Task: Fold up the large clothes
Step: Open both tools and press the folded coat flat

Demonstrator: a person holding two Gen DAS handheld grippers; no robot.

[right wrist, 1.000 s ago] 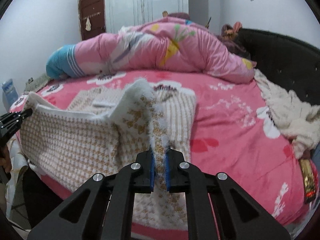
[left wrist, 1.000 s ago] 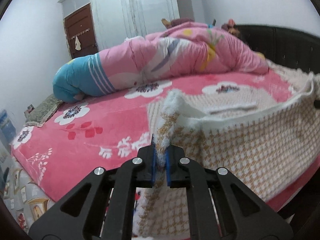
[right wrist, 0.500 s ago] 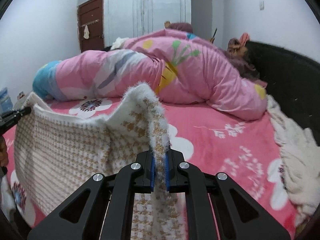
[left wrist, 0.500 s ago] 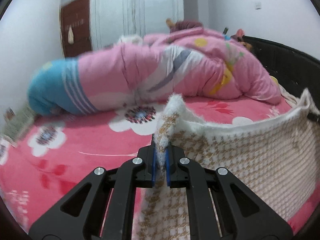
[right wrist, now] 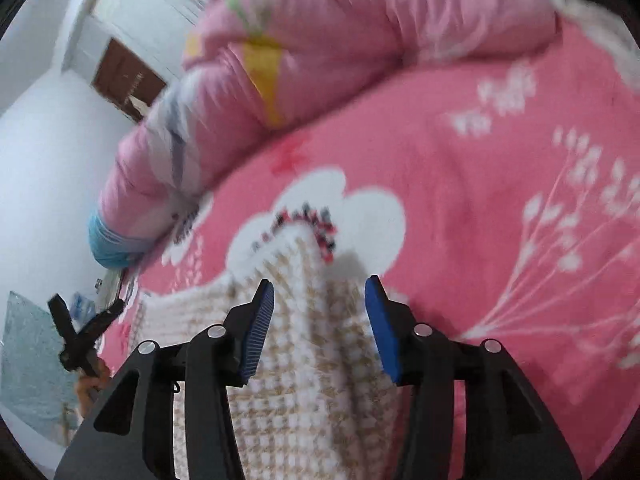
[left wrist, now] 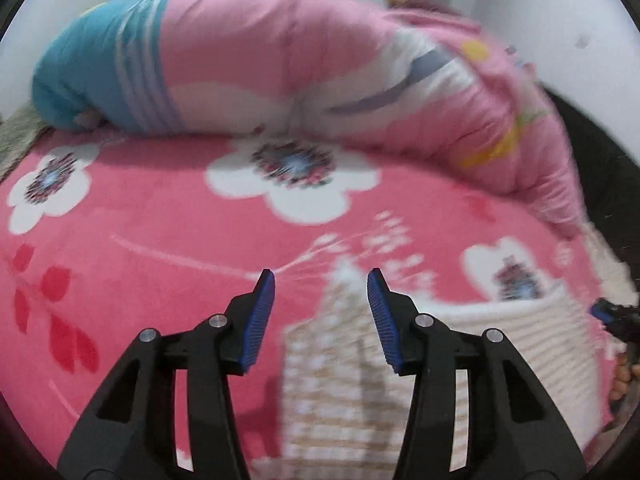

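A cream and tan houndstooth garment (left wrist: 340,364) lies on the pink flowered bed (left wrist: 160,240). My left gripper (left wrist: 321,292) is open, and a corner of the garment lies loose between its blue pads. My right gripper (right wrist: 319,298) is open too, over another corner of the garment (right wrist: 304,344), which lies on the bed. The right gripper shows at the right edge of the left wrist view (left wrist: 614,318). The left gripper shows at the left of the right wrist view (right wrist: 80,332). Both views are blurred.
A rolled pink and blue quilt (left wrist: 280,60) lies along the far side of the bed, also in the right wrist view (right wrist: 320,40). A dark headboard (left wrist: 600,152) stands at the right. A brown door (right wrist: 124,76) and white wall stand beyond.
Both grippers carried the garment's edge forward over the bed, lowered it and opened, letting go of the corners they held.
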